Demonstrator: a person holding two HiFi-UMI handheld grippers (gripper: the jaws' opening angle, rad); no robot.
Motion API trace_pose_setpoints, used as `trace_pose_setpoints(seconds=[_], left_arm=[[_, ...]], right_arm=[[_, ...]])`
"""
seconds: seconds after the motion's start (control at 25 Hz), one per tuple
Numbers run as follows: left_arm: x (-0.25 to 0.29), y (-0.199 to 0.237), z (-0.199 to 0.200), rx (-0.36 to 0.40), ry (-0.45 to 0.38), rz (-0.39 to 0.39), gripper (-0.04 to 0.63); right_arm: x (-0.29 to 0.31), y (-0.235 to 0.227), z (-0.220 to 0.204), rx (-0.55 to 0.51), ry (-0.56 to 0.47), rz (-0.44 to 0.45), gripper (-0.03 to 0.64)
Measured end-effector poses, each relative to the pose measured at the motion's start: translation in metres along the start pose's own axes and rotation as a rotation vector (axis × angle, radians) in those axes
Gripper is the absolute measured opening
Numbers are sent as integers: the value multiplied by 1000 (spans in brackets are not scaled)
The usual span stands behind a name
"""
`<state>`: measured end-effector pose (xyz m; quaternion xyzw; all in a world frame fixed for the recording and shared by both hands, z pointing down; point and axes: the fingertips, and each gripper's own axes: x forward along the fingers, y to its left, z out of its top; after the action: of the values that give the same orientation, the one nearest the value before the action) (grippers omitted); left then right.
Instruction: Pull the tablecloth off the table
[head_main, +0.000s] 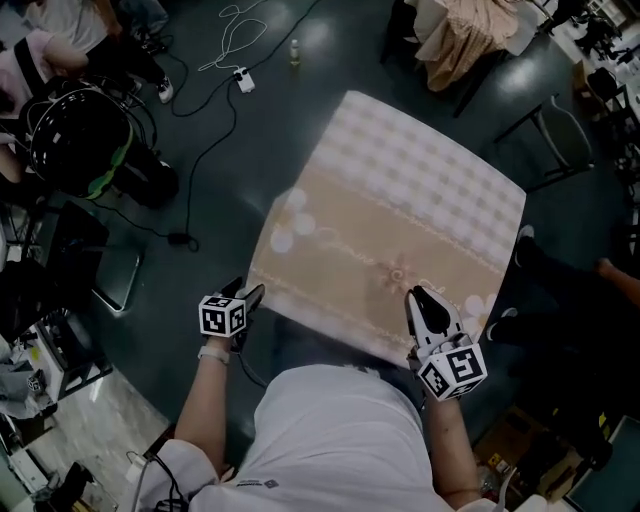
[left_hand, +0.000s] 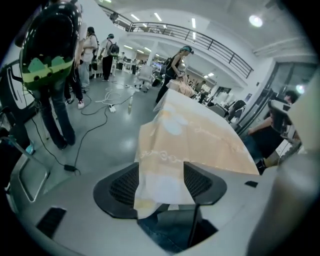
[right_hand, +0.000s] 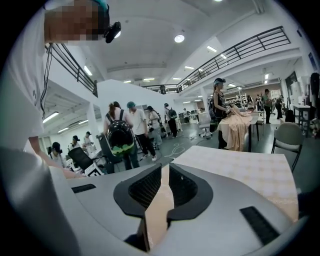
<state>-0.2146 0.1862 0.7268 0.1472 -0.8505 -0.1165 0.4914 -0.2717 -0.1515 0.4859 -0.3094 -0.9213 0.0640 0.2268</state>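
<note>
Right gripper (right_hand: 166, 192): jaws clamped tight on a fold of the tablecloth (head_main: 400, 215), with the cloth pinched flat between the pads at the near right corner. Left gripper (left_hand: 161, 176): jaws spread wide. The near left corner of the cloth hangs between them, and the pads aren't pressing it as far as I can see, so there's no grip on that side yet. The cloth lies spread over the table, checked half at the far side, plain beige band with pale flowers at the near side, near edge drooping past the rim. The table top is fully covered, so I can't see it. My read of the step in hand: finish the left grab. Push the left jaws a bit deeper over the corner so the pads bite more than the hem. Then close square on it, no twist. Match the right side's bite depth so the load splits evenly. After that, draw both grippers back and slightly down together at the same pace. An uneven pull will likely skew the cloth or slip it out of the shallower grip.
</note>
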Motion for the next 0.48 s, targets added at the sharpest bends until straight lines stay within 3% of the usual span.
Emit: trace_pose_setpoints(seconds=[0.48], left_arm=[[31,-1,-8,-28,113,-167,264]], right_arm=[[21,5,10,90,-24,-64,29]])
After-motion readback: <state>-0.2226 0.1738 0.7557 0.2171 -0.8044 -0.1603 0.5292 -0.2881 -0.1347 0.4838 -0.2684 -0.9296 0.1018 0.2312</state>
